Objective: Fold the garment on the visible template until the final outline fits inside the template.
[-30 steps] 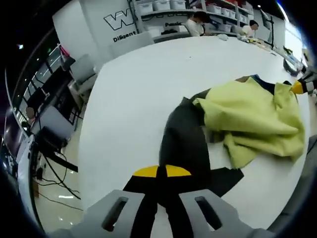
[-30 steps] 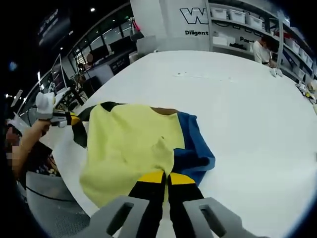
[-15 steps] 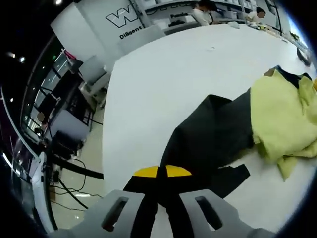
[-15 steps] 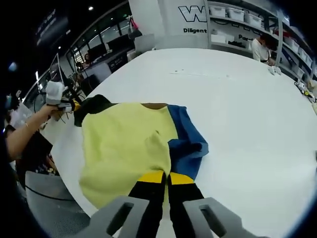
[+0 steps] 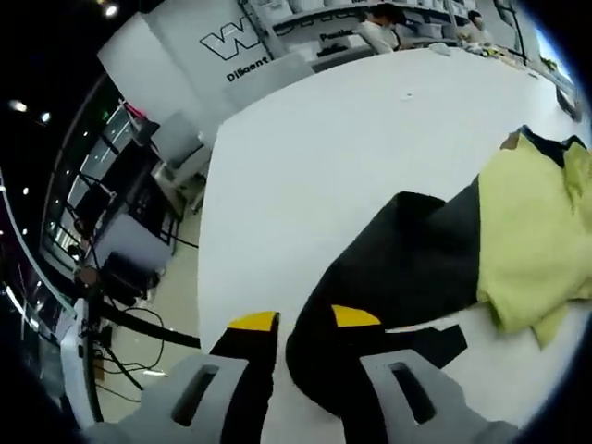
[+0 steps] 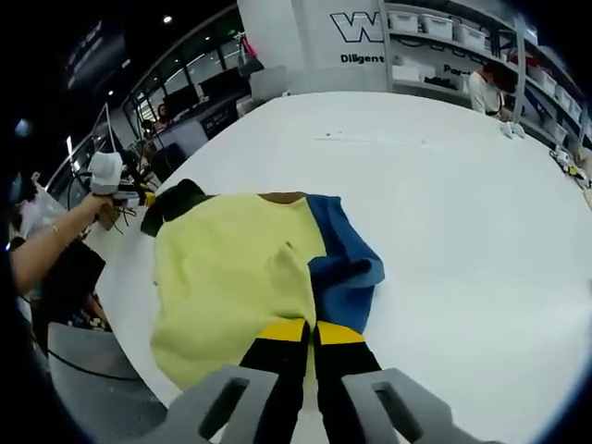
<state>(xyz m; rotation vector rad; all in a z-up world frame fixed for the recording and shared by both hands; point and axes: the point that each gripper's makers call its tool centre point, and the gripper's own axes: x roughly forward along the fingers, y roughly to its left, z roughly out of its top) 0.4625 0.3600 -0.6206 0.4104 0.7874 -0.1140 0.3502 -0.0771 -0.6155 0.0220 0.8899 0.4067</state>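
The garment lies on the white table (image 5: 305,157): a yellow-green body (image 6: 231,277), a blue part (image 6: 342,259) and a black sleeve (image 5: 407,264). My left gripper (image 5: 305,319) is open, its yellow-tipped jaws standing apart with the end of the black sleeve lying loose between them. A flat black strip (image 5: 435,340) lies on the table beside that sleeve. My right gripper (image 6: 310,330) is shut on the garment's near edge, where yellow-green meets blue. In the right gripper view the left gripper (image 6: 139,197) appears at the far left, held by a person's hand at the black sleeve (image 6: 176,199).
The table's edge (image 5: 199,277) runs close on the left, with chairs, desks and cables on the floor beyond. Shelves of white bins (image 6: 435,37) and people (image 6: 486,92) stand at the far side. Bare tabletop (image 6: 462,203) stretches to the right of the garment.
My left gripper's jaws have opened and let go of the black sleeve. The right gripper stays shut on the garment, whose body lies a little flatter.
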